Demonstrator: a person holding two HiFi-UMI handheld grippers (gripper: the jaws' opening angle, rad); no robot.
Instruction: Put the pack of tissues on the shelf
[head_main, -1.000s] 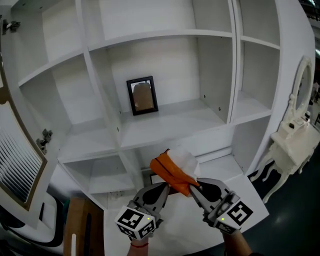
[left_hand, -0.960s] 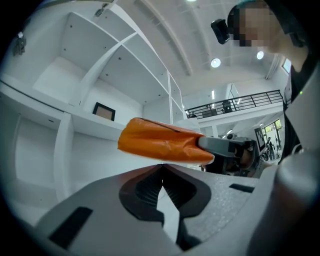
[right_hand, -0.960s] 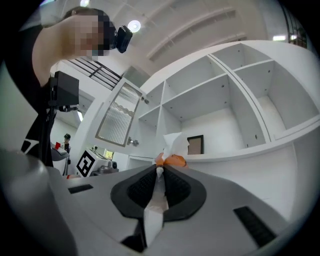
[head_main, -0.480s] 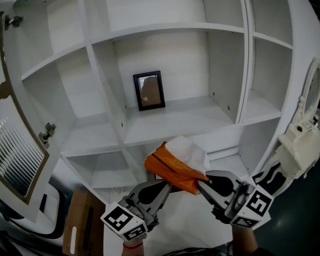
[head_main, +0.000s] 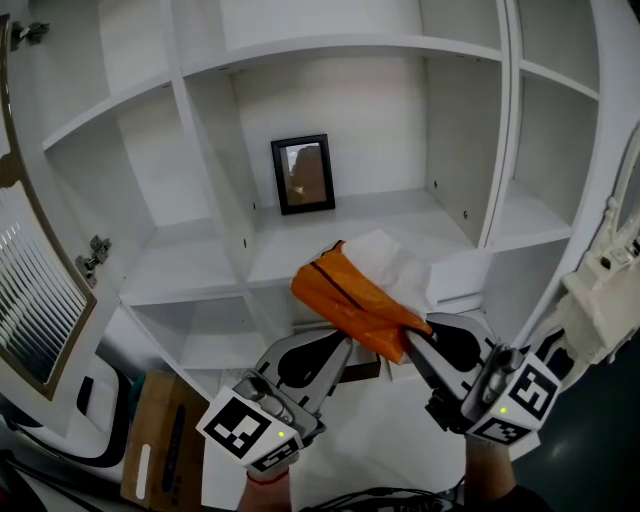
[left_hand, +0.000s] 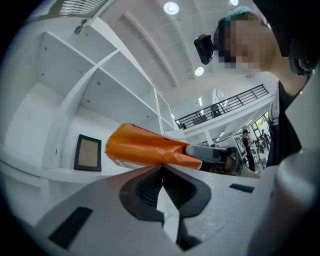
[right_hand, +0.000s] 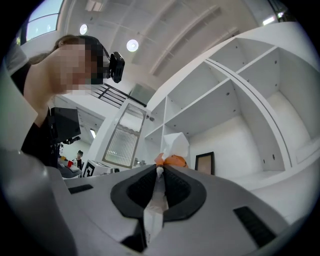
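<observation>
The pack of tissues (head_main: 358, 296) is orange with a white top and hangs in the air in front of the white shelf (head_main: 400, 225), level with its middle board. My left gripper (head_main: 343, 342) is shut on the pack's lower left edge. My right gripper (head_main: 410, 332) is shut on the lower right corner. In the left gripper view the pack (left_hand: 145, 148) lies just above the closed left gripper (left_hand: 161, 168). In the right gripper view a strip of wrapper is pinched in the right gripper (right_hand: 159, 169), with the pack (right_hand: 173, 150) beyond.
A black picture frame (head_main: 304, 175) stands at the back of the middle compartment. An open door with a slatted panel (head_main: 35, 290) hangs at the left. White ornate furniture (head_main: 600, 300) stands at the right. A brown board (head_main: 155, 440) lies low at the left.
Both grippers have carried the pack upward and toward the middle compartment. The pack now overlaps the front edge of the shelf board in the head view.
</observation>
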